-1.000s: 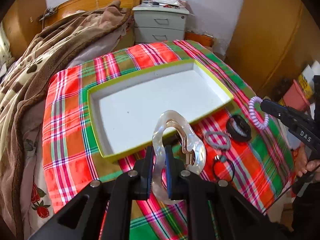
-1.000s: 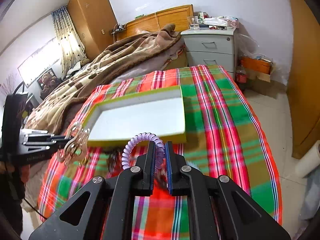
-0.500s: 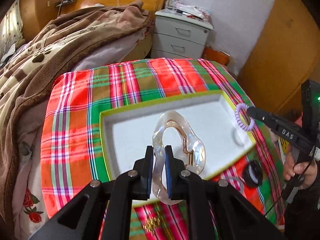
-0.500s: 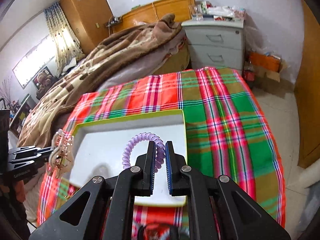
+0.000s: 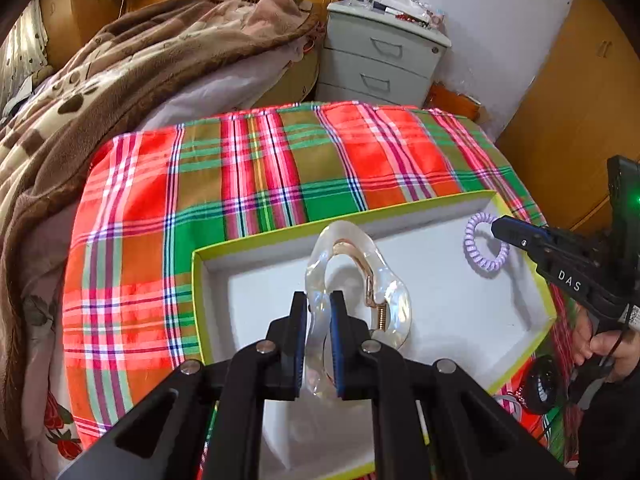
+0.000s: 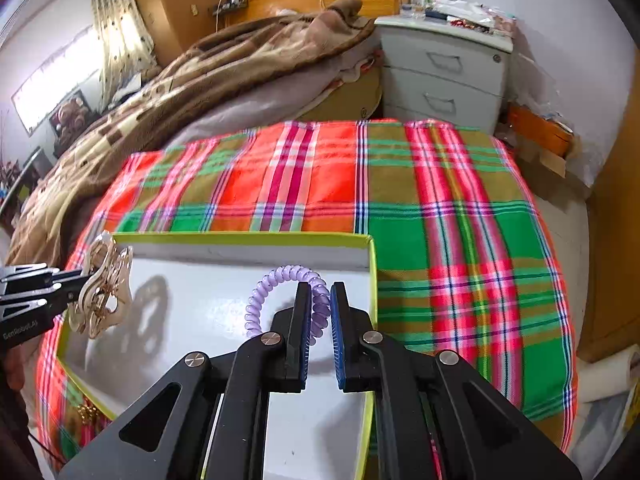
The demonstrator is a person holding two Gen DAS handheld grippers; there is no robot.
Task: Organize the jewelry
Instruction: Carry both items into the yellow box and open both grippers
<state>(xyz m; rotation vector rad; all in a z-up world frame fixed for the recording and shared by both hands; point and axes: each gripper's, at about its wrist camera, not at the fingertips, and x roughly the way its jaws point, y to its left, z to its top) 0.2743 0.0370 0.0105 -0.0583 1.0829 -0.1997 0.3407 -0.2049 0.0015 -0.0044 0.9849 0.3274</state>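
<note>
My left gripper [image 5: 319,300] is shut on a clear hair claw clip [image 5: 384,292] with a gold spring, held over the white inside of a shallow tray with a lime rim [image 5: 256,240]. My right gripper [image 6: 320,290] is shut on a purple spiral hair tie [image 6: 260,300], which hangs above the tray's right part [image 6: 240,236]. In the left wrist view the right gripper [image 5: 496,226] carries the hair tie [image 5: 476,248] in from the right. In the right wrist view the left gripper [image 6: 80,280] shows at the left edge with the clip [image 6: 102,284].
The tray lies on a red and green plaid cloth [image 5: 280,160]. A black ring-shaped item [image 5: 540,388] and a gold piece [image 6: 86,412] lie on the cloth beside the tray's near side. A brown blanket [image 5: 120,80] and a grey nightstand [image 5: 380,56] stand behind.
Both grippers have moved forward from the near edge of the cloth to above the tray, and a little lower, each keeping its item. The loose items now lie behind the fingers.
</note>
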